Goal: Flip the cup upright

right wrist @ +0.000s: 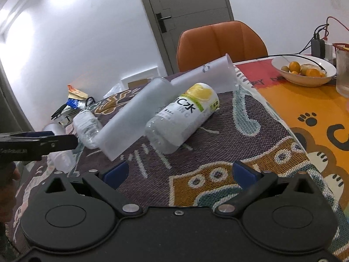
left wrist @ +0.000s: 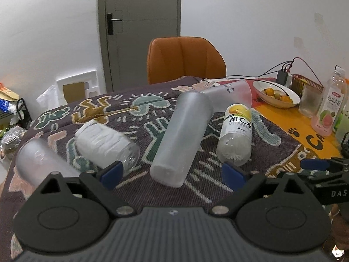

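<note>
White walls, a grey door (left wrist: pixel 139 30) and an orange chair (left wrist: pixel 185 60) stand behind a table spread with a patterned woven cloth (left wrist: pixel 135 113); an orange paw-print mat (right wrist: pixel 316 118) covers its right side. Bare cloth lies in front of both tools. The frosted cup (left wrist: pixel 181 139) lies on its side mid-cloth, its far end against a second frosted cup (left wrist: pixel 231 95) that is also tipped over. A vitamin water bottle (left wrist: pixel 236 131) lies just right of it, a clear bottle (left wrist: pixel 104 144) to its left. A white bowl (right wrist: pixel 303 71) holds oranges. The left gripper (left wrist: pixel 172 175) and the right gripper (right wrist: pixel 178 173) are both spread wide, holding nothing.
</note>
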Demonstrator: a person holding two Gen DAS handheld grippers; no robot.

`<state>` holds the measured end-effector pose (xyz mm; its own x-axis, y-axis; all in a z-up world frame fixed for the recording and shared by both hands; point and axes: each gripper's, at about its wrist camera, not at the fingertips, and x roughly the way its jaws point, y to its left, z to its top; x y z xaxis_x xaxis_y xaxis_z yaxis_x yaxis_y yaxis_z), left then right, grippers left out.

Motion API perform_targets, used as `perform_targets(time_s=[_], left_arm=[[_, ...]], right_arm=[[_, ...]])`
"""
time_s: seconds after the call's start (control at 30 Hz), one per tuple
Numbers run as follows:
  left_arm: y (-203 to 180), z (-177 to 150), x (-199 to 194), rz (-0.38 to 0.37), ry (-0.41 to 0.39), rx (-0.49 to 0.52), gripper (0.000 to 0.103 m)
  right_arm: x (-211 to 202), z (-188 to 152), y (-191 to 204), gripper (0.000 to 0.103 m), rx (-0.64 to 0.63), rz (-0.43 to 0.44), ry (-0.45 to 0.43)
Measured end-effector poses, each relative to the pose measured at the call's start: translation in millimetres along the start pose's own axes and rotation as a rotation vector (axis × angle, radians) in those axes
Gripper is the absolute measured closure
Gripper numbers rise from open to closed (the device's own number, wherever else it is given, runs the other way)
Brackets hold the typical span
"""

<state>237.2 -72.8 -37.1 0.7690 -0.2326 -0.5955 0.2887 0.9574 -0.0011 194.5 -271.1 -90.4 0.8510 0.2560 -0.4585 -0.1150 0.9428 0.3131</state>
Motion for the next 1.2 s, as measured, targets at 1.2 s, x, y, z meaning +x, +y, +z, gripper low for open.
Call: perform_targets(time_s=[1.2], left_arm=[[-24.6,52.6,145.1,-0.073,0.198,0.222,0.037]], right_arm=[[45.3,17.9,-45.4,0.000,0.101,-0.060,0.006]])
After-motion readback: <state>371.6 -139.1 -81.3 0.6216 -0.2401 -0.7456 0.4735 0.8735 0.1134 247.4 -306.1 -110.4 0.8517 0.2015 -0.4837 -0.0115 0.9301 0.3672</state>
